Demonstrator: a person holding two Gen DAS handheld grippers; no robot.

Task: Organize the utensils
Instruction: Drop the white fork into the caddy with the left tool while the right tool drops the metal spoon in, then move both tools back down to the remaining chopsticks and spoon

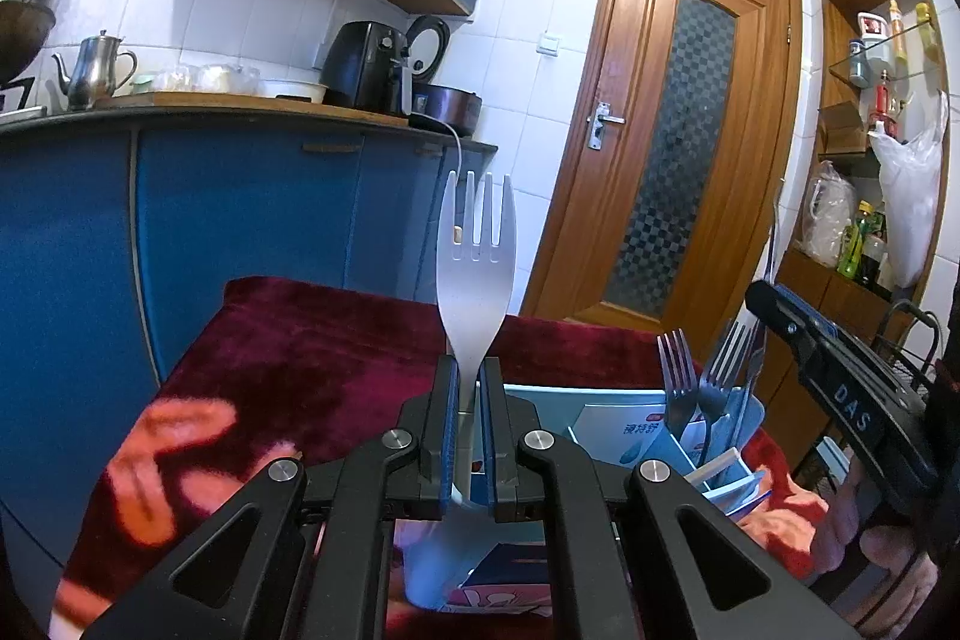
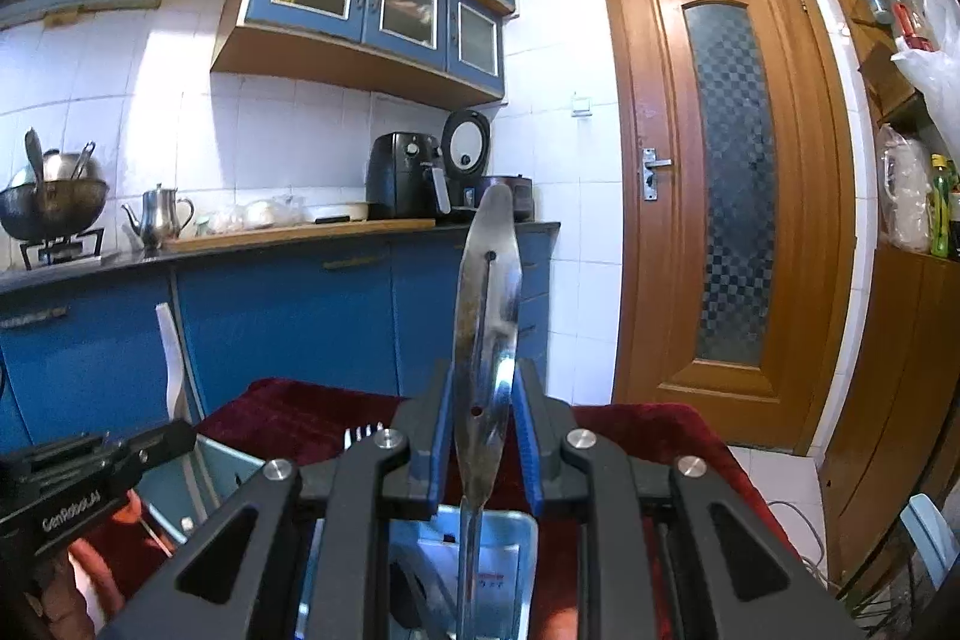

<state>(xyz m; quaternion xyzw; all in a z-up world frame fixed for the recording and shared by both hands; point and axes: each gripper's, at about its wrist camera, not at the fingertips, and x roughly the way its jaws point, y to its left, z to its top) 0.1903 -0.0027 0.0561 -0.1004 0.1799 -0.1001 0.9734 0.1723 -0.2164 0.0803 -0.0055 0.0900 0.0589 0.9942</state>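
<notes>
My left gripper (image 1: 471, 391) is shut on the stem of a pale plastic fork (image 1: 474, 244) held upright, tines up. It hovers over a light blue cup (image 1: 444, 574) on the dark red cloth (image 1: 288, 340). To the right, a light blue holder (image 1: 729, 436) carries several metal forks (image 1: 711, 376). My right gripper (image 2: 483, 400) is shut on a flat steel utensil (image 2: 486, 292) with a slot, standing upright over a light blue container (image 2: 510, 550). Each gripper shows in the other's view: the right gripper (image 1: 774, 307) and the left gripper (image 2: 180, 433) with the pale fork (image 2: 171, 358).
Blue base cabinets (image 1: 240, 208) with a counter carrying a steel teapot (image 1: 93, 70) and a black air fryer (image 1: 366, 67) stand behind the table. A wooden door (image 1: 672, 148) is at the back right. Shelves with bottles (image 1: 864, 244) fill the right side.
</notes>
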